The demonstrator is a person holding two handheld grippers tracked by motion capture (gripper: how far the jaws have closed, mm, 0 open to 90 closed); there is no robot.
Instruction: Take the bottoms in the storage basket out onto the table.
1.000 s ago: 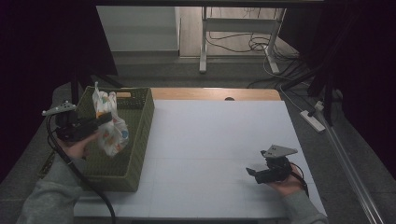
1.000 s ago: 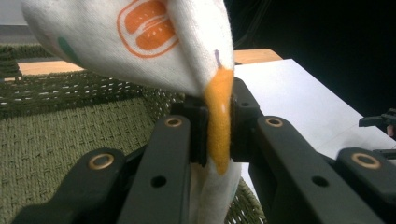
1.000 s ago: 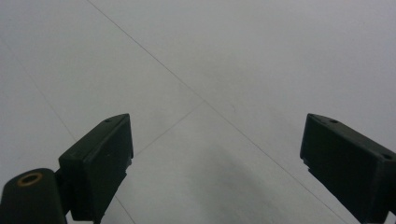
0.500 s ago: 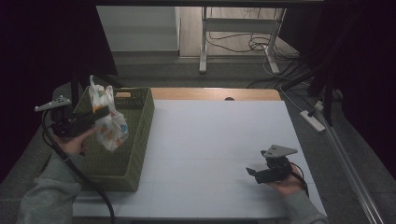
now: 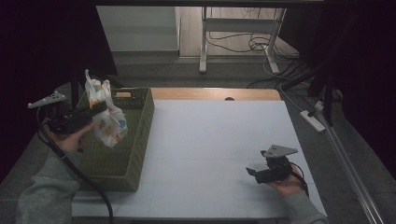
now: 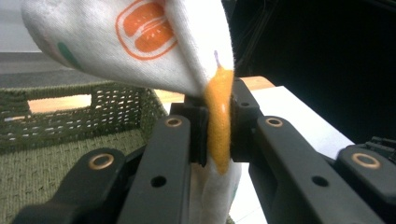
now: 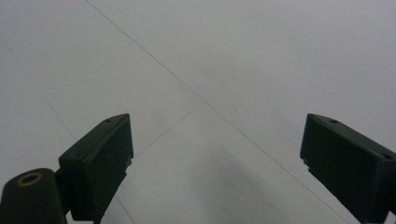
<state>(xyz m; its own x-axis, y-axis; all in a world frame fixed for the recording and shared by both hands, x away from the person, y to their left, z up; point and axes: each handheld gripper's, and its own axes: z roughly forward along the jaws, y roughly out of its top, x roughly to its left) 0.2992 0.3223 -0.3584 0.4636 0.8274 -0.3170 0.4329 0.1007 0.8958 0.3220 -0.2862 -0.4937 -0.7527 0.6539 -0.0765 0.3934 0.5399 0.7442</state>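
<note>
**Colours on my table**

I see a white cloth (image 5: 108, 122) printed with orange, green and blue motifs, its pinched edge orange, above an olive-green woven basket (image 5: 122, 158). Right of the basket, the table (image 5: 215, 135) is pale grey-white with thin seam lines. Both my grippers, left (image 6: 218, 125) and right (image 7: 215, 154), are black.

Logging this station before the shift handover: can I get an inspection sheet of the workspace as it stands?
Surface: white table top, bare apart from the basket.
Job's things: white patterned cloth hanging lifted over the green woven basket at the table's left edge.
Clutter: nothing seen.
Grippers: left gripper shut on an orange part of the cloth; right gripper open, low over the table at its near right.
Cables: black cable trailing from the left gripper along the sleeve; loose cables on the floor beyond.
Surroundings: dim room, white frame legs, power strip on the floor at right.
</note>
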